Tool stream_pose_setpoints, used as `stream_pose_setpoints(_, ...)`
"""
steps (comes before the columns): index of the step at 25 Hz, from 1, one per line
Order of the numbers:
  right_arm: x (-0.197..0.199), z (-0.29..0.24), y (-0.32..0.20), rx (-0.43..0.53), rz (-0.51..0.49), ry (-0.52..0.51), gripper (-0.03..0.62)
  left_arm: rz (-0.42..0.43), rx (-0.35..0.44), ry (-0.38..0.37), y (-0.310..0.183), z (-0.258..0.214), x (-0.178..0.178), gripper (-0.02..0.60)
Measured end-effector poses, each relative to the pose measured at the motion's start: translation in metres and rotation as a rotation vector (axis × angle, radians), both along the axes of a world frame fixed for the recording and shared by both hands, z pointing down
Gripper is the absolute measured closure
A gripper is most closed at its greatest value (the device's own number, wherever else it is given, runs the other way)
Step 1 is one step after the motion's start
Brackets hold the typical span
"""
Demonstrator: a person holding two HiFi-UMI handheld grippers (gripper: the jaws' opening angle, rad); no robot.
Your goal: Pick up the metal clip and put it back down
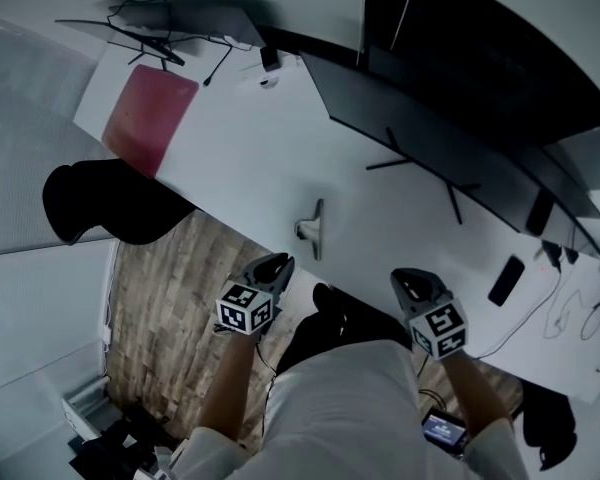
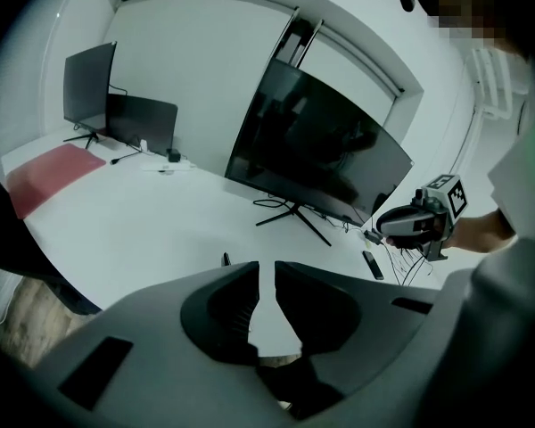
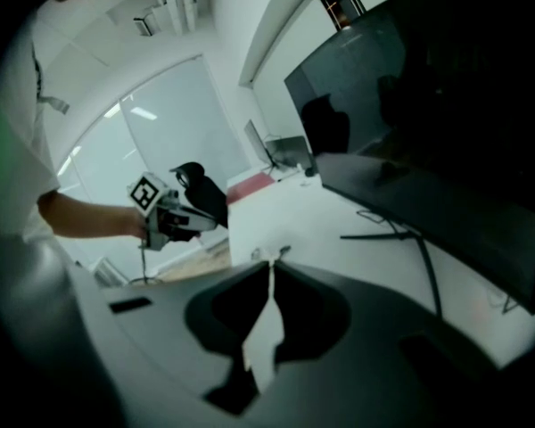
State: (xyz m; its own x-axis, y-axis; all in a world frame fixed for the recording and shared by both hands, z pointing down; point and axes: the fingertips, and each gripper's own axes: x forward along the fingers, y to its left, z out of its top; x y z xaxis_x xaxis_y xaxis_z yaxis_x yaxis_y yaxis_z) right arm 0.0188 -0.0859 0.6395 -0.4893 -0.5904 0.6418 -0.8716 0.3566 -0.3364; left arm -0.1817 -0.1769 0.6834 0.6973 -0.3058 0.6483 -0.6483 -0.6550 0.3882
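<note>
The metal clip (image 1: 313, 228) lies on the white table (image 1: 250, 158) near its front edge, a slim silver piece with a pale end. My left gripper (image 1: 280, 261) hovers off the table edge just short of the clip, its jaws slightly apart with nothing between them. In the left gripper view the clip (image 2: 225, 259) shows as a small dark sliver just beyond the left gripper (image 2: 266, 264). My right gripper (image 1: 405, 276) hangs to the clip's right, also off the edge. In its own view the right gripper (image 3: 271, 266) has its tips together and holds nothing, and the clip (image 3: 281, 252) peeks above them.
A large curved monitor (image 1: 430, 138) on thin legs fills the back of the table. A red mat (image 1: 148, 116) lies at the far left, and a black phone (image 1: 506, 280) with cables at the right. A black chair (image 1: 110, 203) stands beside the table's left end, over wooden floor.
</note>
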Motion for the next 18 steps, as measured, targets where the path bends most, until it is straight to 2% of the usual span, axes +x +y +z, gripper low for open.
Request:
stream_pose_setpoints(8, 0.001, 0.019, -0.001, -0.018, -0.012, -0.034, 0.559, 0.012, -0.111, -0.061, -0.009, 0.059, 0.01, 0.46)
stream_pose_setpoints(18, -0.001, 0.033, 0.01, -0.047, 0.031, -0.051, 0.559, -0.034, -0.23, -0.091, -0.025, 0.109, 0.001, 0.425)
